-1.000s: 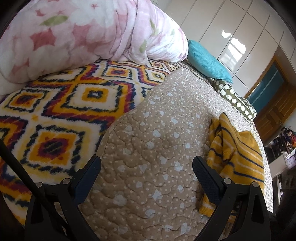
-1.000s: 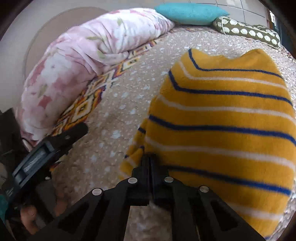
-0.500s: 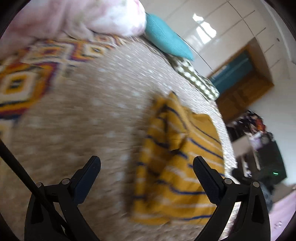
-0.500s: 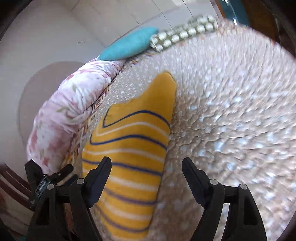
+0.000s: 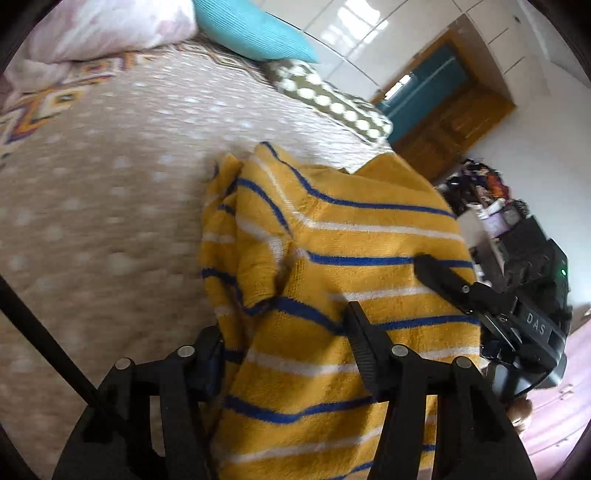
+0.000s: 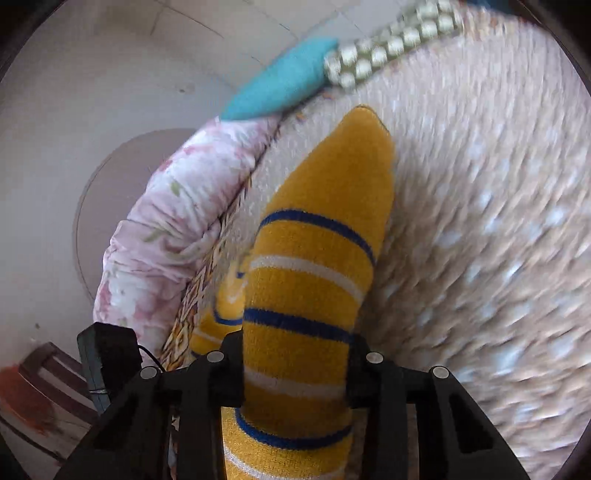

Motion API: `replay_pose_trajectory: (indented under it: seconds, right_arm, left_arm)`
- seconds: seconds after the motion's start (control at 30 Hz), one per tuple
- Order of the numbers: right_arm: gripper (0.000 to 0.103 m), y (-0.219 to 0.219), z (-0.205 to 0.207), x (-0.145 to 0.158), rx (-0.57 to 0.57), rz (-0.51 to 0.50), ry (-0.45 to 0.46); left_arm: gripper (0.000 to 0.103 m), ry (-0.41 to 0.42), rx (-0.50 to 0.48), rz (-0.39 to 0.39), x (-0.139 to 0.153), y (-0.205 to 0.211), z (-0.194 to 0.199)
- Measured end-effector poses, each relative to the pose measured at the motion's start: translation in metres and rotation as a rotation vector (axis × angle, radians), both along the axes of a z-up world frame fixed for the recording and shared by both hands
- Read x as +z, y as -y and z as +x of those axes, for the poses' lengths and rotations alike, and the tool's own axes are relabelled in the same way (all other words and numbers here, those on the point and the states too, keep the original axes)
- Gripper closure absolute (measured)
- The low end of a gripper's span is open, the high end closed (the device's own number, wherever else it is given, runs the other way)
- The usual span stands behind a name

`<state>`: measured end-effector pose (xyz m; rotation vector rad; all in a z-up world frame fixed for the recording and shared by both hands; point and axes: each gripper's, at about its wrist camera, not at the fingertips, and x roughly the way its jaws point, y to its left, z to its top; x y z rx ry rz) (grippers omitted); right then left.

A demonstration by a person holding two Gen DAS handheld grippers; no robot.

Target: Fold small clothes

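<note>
Both grippers sit over the mustard-yellow knitted sweater with blue and white stripes (image 5: 343, 280), which lies on the beige quilted bedspread with pale dots (image 5: 103, 206) and fills the centre and lower half of my left view. My left gripper (image 5: 284, 354) has its jaws parted at a middling width, with the sweater's bunched left edge lying between them; I cannot tell whether either finger presses the fabric. My right gripper (image 6: 295, 369) is also parted, its two fingers flanking a narrow band of the sweater (image 6: 314, 258) that runs up the middle of the frame, and they appear to touch the knit on both sides. At the upper left of my left view I see a turquoise ribbed cushion (image 5: 251, 29), and just right of it a green cushion with white dots (image 5: 332, 99).
</note>
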<state>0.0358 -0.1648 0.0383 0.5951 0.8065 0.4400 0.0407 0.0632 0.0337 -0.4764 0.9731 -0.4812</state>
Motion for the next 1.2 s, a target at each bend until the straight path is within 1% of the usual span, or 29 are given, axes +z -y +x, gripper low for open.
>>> replay_pose_trajectory:
  seconds: [0.03, 0.07, 0.1, 0.13, 0.17, 0.2, 0.23, 0.27, 0.3, 0.37, 0.4, 0.47, 0.5, 0.53, 0.57, 0.6, 0.67, 0.7, 0.73, 0.77, 0.83, 0.87, 0.9, 0.97, 1.03, 1.1, 1.13, 1.2]
  right_arm:
    - [0.063, 0.009, -0.002, 0.006, -0.024, -0.039, 0.018]
    - [0.06, 0.019, -0.002, 0.008, -0.057, -0.072, 0.013]
    - [0.058, 0.027, 0.0, 0.005, -0.082, -0.095, -0.012]
    - [0.054, 0.034, 0.005, -0.005, -0.102, -0.141, -0.069]
    - [0.052, 0.039, 0.007, -0.013, -0.112, -0.17, -0.111]
    - [0.05, 0.042, 0.007, -0.021, -0.124, -0.187, -0.146]
    - [0.049, 0.047, 0.002, -0.024, -0.131, -0.175, -0.151]
    - [0.047, 0.051, -0.006, -0.022, -0.142, -0.159, -0.129]
    - [0.047, 0.054, -0.014, -0.016, -0.159, -0.167, -0.107]
    - [0.047, 0.051, -0.027, 0.003, -0.189, -0.224, -0.047]
    - [0.047, 0.05, -0.033, 0.012, -0.198, -0.26, -0.018]
    - [0.048, 0.035, -0.043, 0.033, -0.209, -0.364, 0.052]
    - [0.05, 0.032, -0.046, 0.04, -0.201, -0.393, 0.071]
    - [0.058, 0.017, -0.047, 0.047, -0.178, -0.426, 0.097]
    - [0.071, 0.01, -0.045, 0.052, -0.154, -0.43, 0.103]
    - [0.075, 0.0, -0.042, 0.053, -0.121, -0.42, 0.099]
    - [0.076, -0.027, -0.027, 0.047, -0.069, -0.414, 0.066]
    - [0.076, -0.035, -0.021, 0.042, -0.061, -0.422, 0.051]
    - [0.076, -0.046, -0.01, 0.035, -0.051, -0.427, 0.026]
    - [0.076, -0.057, 0.002, 0.023, -0.039, -0.423, -0.01]
    - [0.076, -0.076, 0.019, -0.003, 0.013, -0.359, -0.091]
    - [0.077, -0.089, 0.022, -0.015, 0.028, -0.336, -0.115]
    - [0.077, -0.099, 0.022, -0.02, 0.033, -0.352, -0.116]
    - [0.077, -0.12, 0.016, -0.02, 0.061, -0.397, -0.091]
    - [0.077, -0.13, 0.006, -0.017, 0.11, -0.389, -0.086]
    - [0.076, -0.13, -0.004, -0.015, 0.145, -0.377, -0.084]
    - [0.077, -0.126, -0.011, -0.014, 0.168, -0.345, -0.093]
    - [0.077, -0.117, -0.026, -0.008, 0.142, -0.336, -0.07]
  left_arm:
    - [0.047, -0.009, 0.007, 0.002, 0.0, 0.006, 0.003]
    - [0.047, -0.017, 0.019, 0.021, -0.002, 0.011, 0.006]
    - [0.045, -0.023, 0.03, 0.062, -0.005, 0.017, 0.009]
    - [0.041, -0.026, 0.028, 0.081, -0.008, 0.019, 0.008]
    - [0.039, -0.034, 0.02, 0.092, -0.01, 0.019, 0.006]
    - [0.039, -0.037, 0.013, 0.087, -0.011, 0.018, 0.004]
    - [0.039, -0.038, 0.009, 0.084, -0.01, 0.014, -0.003]
    - [0.038, -0.031, 0.011, 0.096, -0.006, 0.009, -0.012]
    - [0.036, -0.009, 0.014, 0.118, -0.001, 0.004, -0.024]
    - [0.026, 0.027, 0.022, 0.154, 0.008, -0.007, -0.047]
    - [0.024, 0.046, 0.045, 0.177, 0.012, -0.016, -0.058]
    - [0.02, 0.078, 0.11, 0.237, 0.016, -0.033, -0.075]
    - [0.02, 0.093, 0.164, 0.278, 0.017, -0.044, -0.084]
    - [0.019, 0.099, 0.191, 0.298, 0.017, -0.05, -0.084]
    - [0.018, 0.105, 0.226, 0.325, 0.015, -0.059, -0.087]
    - [0.017, 0.112, 0.265, 0.363, 0.012, -0.068, -0.09]
    - [0.017, 0.113, 0.324, 0.446, 0.002, -0.08, -0.09]
    - [0.017, 0.099, 0.346, 0.486, -0.006, -0.086, -0.089]
    - [0.017, 0.089, 0.349, 0.489, -0.01, -0.091, -0.087]
    - [0.017, 0.057, 0.348, 0.461, -0.018, -0.098, -0.084]
    - [0.015, 0.017, 0.348, 0.424, -0.026, -0.106, -0.076]
    - [0.011, 0.022, 0.347, 0.42, -0.026, -0.106, -0.075]
    - [0.009, 0.03, 0.337, 0.427, -0.026, -0.104, -0.074]
    - [0.007, 0.029, 0.322, 0.463, -0.027, -0.098, -0.072]
    - [0.004, 0.024, 0.306, 0.495, -0.028, -0.092, -0.072]
    - [0.004, 0.022, 0.301, 0.506, -0.03, -0.089, -0.069]
    - [0.004, 0.023, 0.301, 0.503, -0.031, -0.089, -0.07]
    - [0.003, 0.022, 0.301, 0.495, -0.031, -0.09, -0.07]
